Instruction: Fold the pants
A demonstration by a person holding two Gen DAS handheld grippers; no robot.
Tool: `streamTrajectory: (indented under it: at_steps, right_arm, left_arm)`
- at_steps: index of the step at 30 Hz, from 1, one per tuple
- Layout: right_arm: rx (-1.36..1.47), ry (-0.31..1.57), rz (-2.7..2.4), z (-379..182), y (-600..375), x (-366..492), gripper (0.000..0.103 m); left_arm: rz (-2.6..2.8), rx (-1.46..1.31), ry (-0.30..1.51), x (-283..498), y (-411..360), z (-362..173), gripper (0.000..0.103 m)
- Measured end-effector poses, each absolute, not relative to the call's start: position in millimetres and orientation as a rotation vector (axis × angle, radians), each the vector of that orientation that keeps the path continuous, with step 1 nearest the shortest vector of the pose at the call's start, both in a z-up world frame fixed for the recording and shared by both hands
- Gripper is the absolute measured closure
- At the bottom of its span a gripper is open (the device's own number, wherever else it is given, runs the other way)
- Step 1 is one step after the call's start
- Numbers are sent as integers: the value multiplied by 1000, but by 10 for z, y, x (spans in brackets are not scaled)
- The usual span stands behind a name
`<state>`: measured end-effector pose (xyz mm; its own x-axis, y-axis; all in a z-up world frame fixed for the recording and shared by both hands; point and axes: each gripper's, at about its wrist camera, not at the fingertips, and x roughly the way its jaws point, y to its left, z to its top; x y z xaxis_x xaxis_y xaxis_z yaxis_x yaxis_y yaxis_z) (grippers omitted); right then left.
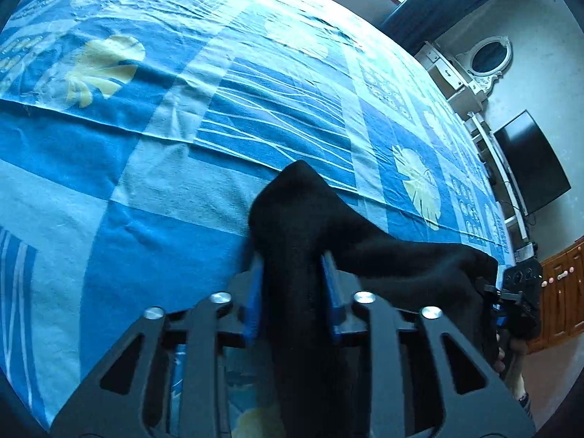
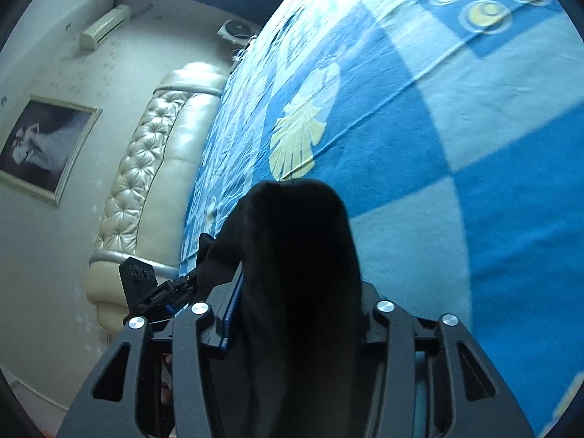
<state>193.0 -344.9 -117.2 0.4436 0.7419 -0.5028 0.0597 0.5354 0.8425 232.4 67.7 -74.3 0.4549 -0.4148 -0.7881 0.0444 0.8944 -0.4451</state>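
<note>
Black pants (image 1: 303, 211) hang bunched between both grippers above a blue patterned bed sheet (image 1: 164, 138). In the left wrist view my left gripper (image 1: 292, 273) has its blue pads (image 1: 253, 292) pressed on a fold of the black cloth, which runs right to my right gripper (image 1: 511, 292). In the right wrist view my right gripper (image 2: 295, 292) is shut on another bunch of the pants (image 2: 292, 226), which drapes over and hides its right pad. The left gripper (image 2: 175, 288) shows at the lower left, holding the cloth's other end.
The bed sheet (image 2: 456, 146) fills most of both views. A padded cream headboard (image 2: 146, 182) and a framed picture (image 2: 43, 146) lie to the left. A dark TV (image 1: 529, 164), a white mirror dresser (image 1: 489, 56) and a wooden cabinet (image 1: 562, 292) stand beyond the bed's right edge.
</note>
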Motion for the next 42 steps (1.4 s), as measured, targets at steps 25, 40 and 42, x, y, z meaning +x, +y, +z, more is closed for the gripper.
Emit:
streamTrajectory:
  at_steps: [25, 40, 42]
  right_arm:
    - [521, 1099, 156, -666, -3254, 343, 29]
    - [184, 1003, 84, -428, -2599, 62, 26]
    - [198, 1002, 80, -439, -2627, 65, 26]
  left_arm:
    - [-117, -33, 887, 151, 115, -5, 10]
    - [-93, 8, 847, -186, -98, -30, 6]
    - [-82, 17, 854, -175, -103, -61, 6]
